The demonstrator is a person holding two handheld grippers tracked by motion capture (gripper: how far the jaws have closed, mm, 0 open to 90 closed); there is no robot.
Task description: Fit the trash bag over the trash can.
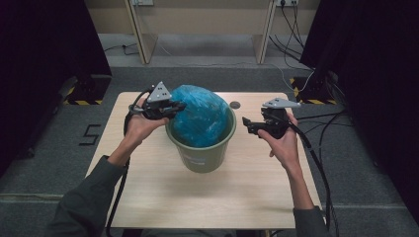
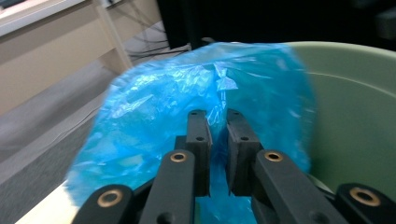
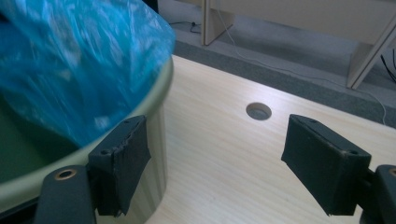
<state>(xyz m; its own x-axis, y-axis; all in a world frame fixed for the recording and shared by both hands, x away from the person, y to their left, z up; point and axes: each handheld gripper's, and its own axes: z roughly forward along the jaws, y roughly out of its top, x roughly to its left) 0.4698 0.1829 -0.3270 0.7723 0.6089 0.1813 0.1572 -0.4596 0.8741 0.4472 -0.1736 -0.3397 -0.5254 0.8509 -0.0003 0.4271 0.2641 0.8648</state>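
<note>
Blue plastic bag (image 1: 201, 114) sits bulging out of the green bucket (image 1: 202, 157) at mid-table (image 1: 148, 197). The left gripper (image 1: 179, 105) is clamped on a fold of the bag at the bucket's left rim. The right gripper (image 1: 245, 124) stands open just right of the bucket, holding nothing.

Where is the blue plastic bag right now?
In the high view, the blue plastic bag bulges from the green bucket at table centre, pinched at its left by the left gripper.
</note>
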